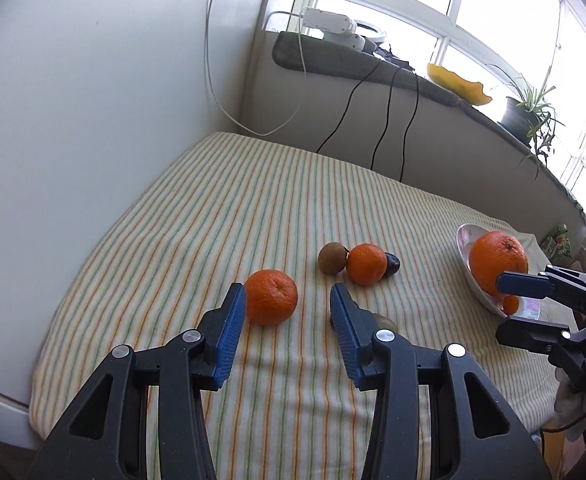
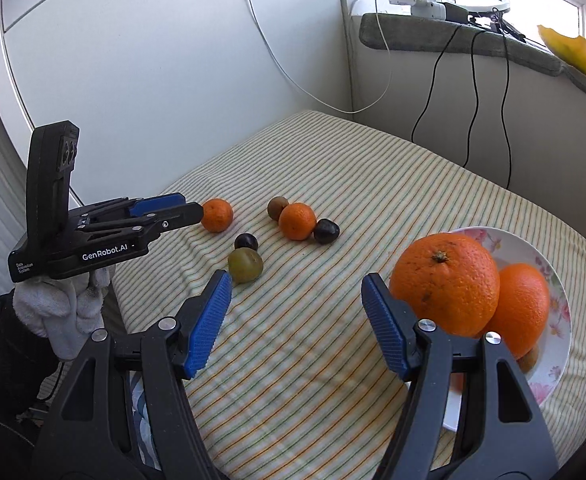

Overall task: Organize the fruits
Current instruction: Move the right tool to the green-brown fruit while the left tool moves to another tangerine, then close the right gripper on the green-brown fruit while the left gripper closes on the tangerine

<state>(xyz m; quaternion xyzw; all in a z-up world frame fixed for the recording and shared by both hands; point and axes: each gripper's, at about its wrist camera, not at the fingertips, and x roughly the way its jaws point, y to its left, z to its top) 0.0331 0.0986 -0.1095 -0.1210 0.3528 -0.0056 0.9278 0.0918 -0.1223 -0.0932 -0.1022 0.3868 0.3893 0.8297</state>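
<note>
The left claw (image 1: 287,300) stood apart with nothing gripped, a mandarin (image 1: 271,297) lying on the striped cloth (image 1: 253,200) just beyond its tips, close by the left finger. Farther back a brown kiwi (image 1: 332,258), a second mandarin (image 1: 367,264) and a dark plum (image 1: 391,265) sat touching in a row. The right claw (image 2: 296,289) gaped wider, empty too, hovering beside the floral plate (image 2: 533,252), which carried a large orange (image 2: 447,284) leaning against a smaller one (image 2: 523,308). A greenish fruit (image 2: 245,265) and another dark plum (image 2: 246,241) rested on the cloth between both claws. A gloved hand (image 2: 65,312) held the left device.
</note>
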